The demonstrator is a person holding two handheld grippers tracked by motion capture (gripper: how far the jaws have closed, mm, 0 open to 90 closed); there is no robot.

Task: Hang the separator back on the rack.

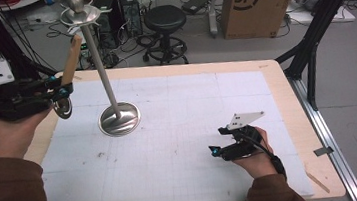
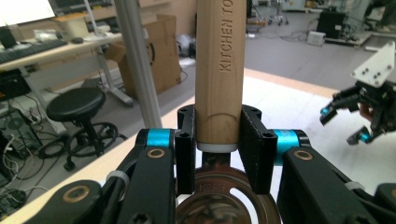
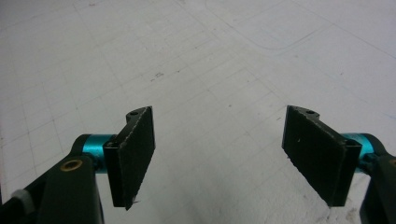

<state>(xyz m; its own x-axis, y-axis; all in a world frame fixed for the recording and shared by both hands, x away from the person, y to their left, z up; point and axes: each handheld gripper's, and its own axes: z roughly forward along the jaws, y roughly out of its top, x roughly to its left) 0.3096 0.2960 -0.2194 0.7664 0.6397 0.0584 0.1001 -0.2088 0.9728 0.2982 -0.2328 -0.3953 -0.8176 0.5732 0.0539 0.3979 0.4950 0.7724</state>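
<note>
My left gripper (image 1: pixel 64 88) is shut on a kitchen utensil with a wooden handle (image 1: pixel 71 57), held above the table's left edge. The handle (image 2: pixel 219 60) rises upright between the pads, and a round metal part (image 1: pixel 62 108) hangs below the jaws. Just to its right stands a metal stand (image 1: pixel 103 73): a thin pole on a round base (image 1: pixel 119 119) with a ball and hook arms on top (image 1: pixel 78 13). My right gripper (image 1: pixel 219 140) rests low over the white mat at the front right, open, with nothing between its pads (image 3: pixel 219 154).
A white gridded mat (image 1: pixel 179 130) covers most of the wooden table (image 1: pixel 287 99). Behind the table stand a black stool (image 1: pixel 164 21), a cardboard box (image 1: pixel 256 2) and computer cases with cables on the floor. A black tripod leg (image 1: pixel 311 41) rises at the table's right edge.
</note>
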